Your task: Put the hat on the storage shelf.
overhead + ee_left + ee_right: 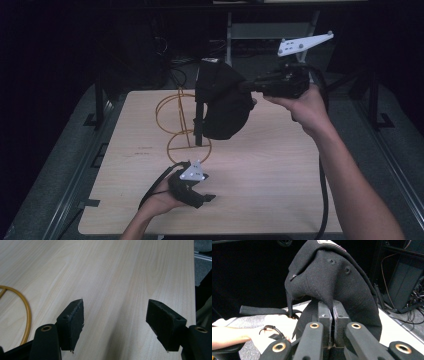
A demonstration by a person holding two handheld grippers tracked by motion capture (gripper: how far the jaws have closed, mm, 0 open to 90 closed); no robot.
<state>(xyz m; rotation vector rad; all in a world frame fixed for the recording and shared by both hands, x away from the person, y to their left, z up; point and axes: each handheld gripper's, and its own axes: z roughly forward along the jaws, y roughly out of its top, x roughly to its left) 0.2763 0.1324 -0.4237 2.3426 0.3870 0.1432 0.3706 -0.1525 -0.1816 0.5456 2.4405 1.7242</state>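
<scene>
A dim lab or recording workspace: a pale wooden table [260, 190] on a dark metal frame [97, 107], with tangled cables [412, 302] and black equipment [402, 282] on the floor beyond the right gripper [331, 315].

You have the black cap [223, 102] lifted off the table, hanging crown-down beside the yellow wire stand [181, 122]. Its fabric is pinched at one edge, and its adjuster strap [263, 310] dangles loose. The stand sits upright on the wooden tabletop.
</scene>
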